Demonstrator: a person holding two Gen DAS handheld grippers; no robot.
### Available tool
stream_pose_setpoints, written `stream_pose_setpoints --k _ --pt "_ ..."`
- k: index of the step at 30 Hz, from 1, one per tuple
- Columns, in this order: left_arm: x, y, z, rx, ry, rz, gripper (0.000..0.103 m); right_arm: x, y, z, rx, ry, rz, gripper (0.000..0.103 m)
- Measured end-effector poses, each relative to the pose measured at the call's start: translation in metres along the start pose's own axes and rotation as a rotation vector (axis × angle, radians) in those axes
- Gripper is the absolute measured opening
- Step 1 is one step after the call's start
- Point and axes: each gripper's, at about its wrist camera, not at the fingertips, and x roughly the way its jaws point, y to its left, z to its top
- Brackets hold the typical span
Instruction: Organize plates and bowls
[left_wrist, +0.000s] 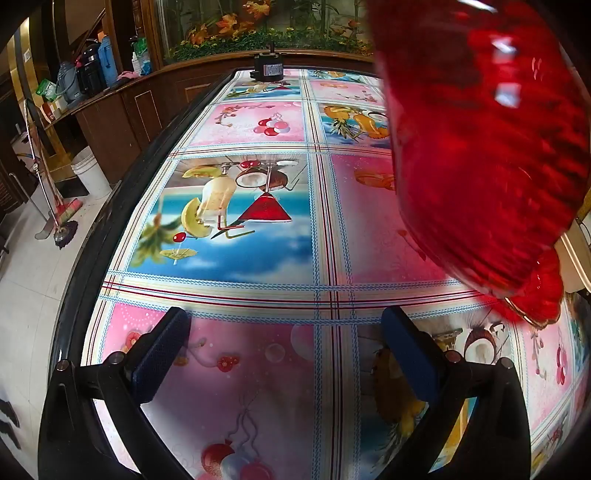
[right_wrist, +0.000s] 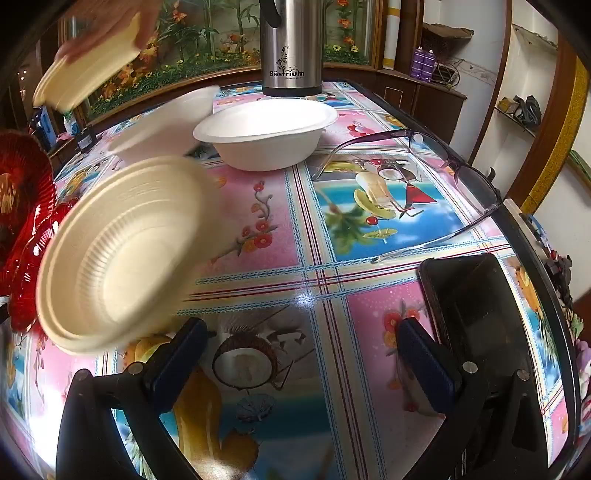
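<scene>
In the right wrist view a stack of cream ribbed bowls (right_wrist: 122, 251) is tilted on its side at the left, blurred. A hand (right_wrist: 110, 22) holds another cream bowl (right_wrist: 88, 70) up at the top left. One white bowl (right_wrist: 266, 136) stands upright on the table; a second white bowl (right_wrist: 166, 125) leans beside it, blurred. A red glass dish (right_wrist: 26, 221) is at the left edge. It fills the upper right of the left wrist view as a red blur (left_wrist: 480, 147). My right gripper (right_wrist: 301, 325) and left gripper (left_wrist: 284, 314) are both open and hold nothing.
A steel thermos (right_wrist: 290, 48) stands at the far end of the table (right_wrist: 325, 280). Spectacles (right_wrist: 424, 184) and a black phone (right_wrist: 476, 314) lie at the right. A small black box (left_wrist: 267, 68) sits at the table's far end. Cabinet, bucket and broom stand to the left.
</scene>
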Motion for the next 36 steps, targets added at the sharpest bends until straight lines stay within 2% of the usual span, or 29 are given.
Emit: stream_pose_setpoints --k 36 --pt "-0.0001 0.0 0.0 -0.001 0.001 0.0 0.103 0.0019 -0.0018 0.001 0.004 -0.013 0.004 0.103"
